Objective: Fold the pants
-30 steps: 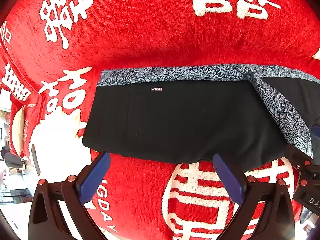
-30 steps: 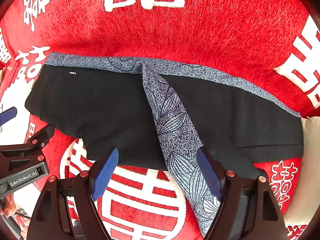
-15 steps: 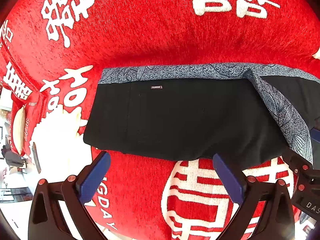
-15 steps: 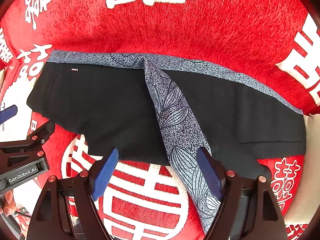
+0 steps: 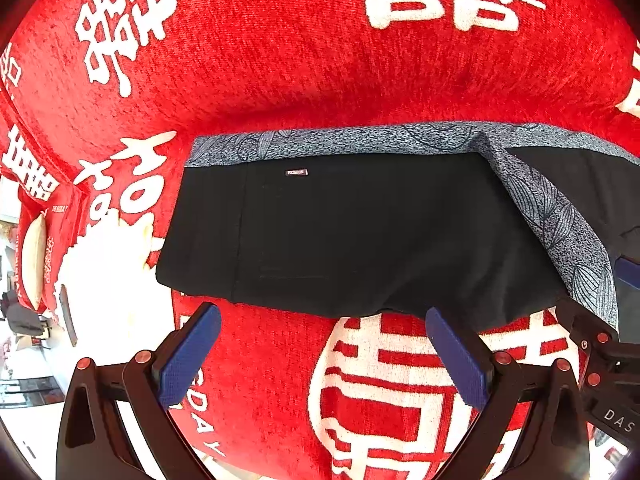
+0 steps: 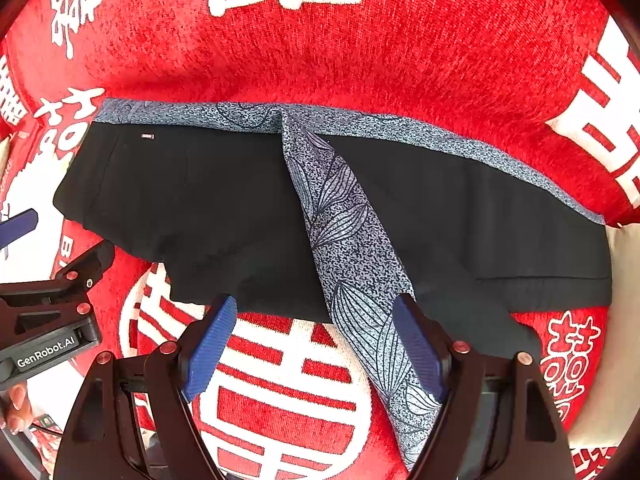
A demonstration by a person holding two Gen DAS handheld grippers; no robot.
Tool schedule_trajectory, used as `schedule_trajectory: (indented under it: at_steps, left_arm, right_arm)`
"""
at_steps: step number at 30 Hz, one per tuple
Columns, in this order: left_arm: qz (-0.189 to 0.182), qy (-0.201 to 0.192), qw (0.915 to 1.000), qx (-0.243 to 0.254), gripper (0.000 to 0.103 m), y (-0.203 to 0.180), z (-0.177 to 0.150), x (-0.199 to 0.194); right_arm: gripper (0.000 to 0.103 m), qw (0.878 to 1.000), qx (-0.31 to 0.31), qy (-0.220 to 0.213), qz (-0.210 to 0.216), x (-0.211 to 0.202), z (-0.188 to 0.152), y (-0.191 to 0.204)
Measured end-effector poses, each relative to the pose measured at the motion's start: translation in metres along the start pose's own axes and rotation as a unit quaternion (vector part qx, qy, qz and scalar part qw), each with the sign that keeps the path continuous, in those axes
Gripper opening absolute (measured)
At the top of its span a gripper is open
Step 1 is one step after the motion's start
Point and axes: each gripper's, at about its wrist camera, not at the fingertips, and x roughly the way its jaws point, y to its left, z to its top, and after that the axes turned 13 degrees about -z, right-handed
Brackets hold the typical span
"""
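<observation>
The black pants (image 5: 360,236) lie flat on a red blanket (image 5: 280,60), with a small label near the waist. A grey-blue leaf-patterned stripe (image 6: 352,248) runs along the far edge. One leg is folded diagonally toward me, its stripe on top. My left gripper (image 5: 322,354) hovers open just in front of the near hem at the waist end, nothing between its blue pads (image 5: 188,356). My right gripper (image 6: 314,344) is open above the folded leg's near end. Its right pad (image 6: 418,344) is over the patterned stripe, and I cannot tell if it touches. Each gripper shows at the other view's edge.
White characters are printed across the red blanket (image 6: 440,40). A cream surface (image 6: 624,320) borders it on the right. On the far left stands a red cushion (image 5: 36,256), with room floor below it. Fingertips of a hand (image 6: 16,400) hold the left gripper (image 6: 48,320).
Both grippers stay open and nearly still. The right wrist view has drifted very slightly over the pants. The pants lie as before.
</observation>
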Motion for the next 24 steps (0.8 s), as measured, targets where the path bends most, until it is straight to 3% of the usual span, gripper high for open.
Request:
schedule_trajectory:
  at_steps: [14, 24]
  left_arm:
    - [-0.005, 0.002, 1.0000, 0.007, 0.103, -0.011, -0.003, 0.001]
    - [-0.030, 0.000, 0.9993, 0.022, 0.103, -0.019, -0.013, 0.004]
  right_arm:
    - [0.083, 1.000, 0.007, 0.001, 0.000, 0.001, -0.006, -0.010]
    - [0.083, 1.000, 0.021, -0.005, -0.011, -0.004, -0.019, -0.018]
